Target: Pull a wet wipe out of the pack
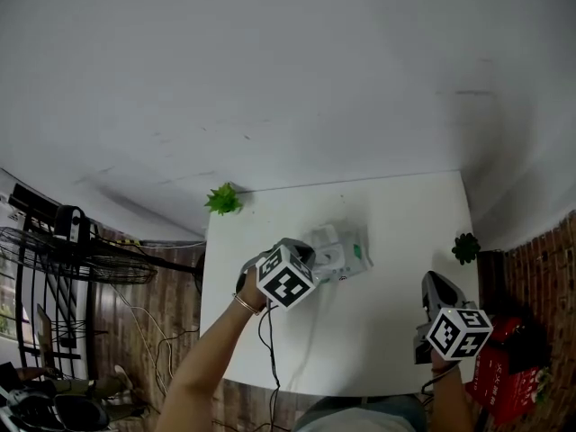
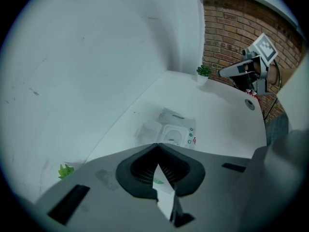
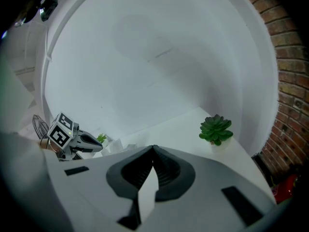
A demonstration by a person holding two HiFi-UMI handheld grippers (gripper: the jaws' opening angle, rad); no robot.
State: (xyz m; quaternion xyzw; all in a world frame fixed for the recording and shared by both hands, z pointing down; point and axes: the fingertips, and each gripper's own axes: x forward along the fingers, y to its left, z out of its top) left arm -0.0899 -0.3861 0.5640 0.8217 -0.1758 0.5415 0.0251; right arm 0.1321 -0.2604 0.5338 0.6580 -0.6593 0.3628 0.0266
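The wet wipe pack (image 1: 345, 250) lies near the middle of the white table (image 1: 378, 331), its clear lid flap (image 2: 147, 129) folded open to the left of the oval opening (image 2: 172, 135). My left gripper (image 1: 312, 256) hangs over the pack's left end, pointing steeply down, jaws shut; its tips (image 2: 157, 144) meet just before the flap. Whether they pinch anything I cannot tell, and no wipe shows between pack and jaws. My right gripper (image 1: 431, 278) is held at the table's near right, away from the pack (image 3: 116, 144), its jaws shut and empty (image 3: 153, 147).
A bright green plant (image 1: 223, 199) stands at the table's far left corner, a dark succulent (image 1: 465, 247) at the right edge. A brick wall (image 2: 231, 28) and a red object (image 1: 499, 367) are on the right, a wire rack (image 1: 63, 259) on the left.
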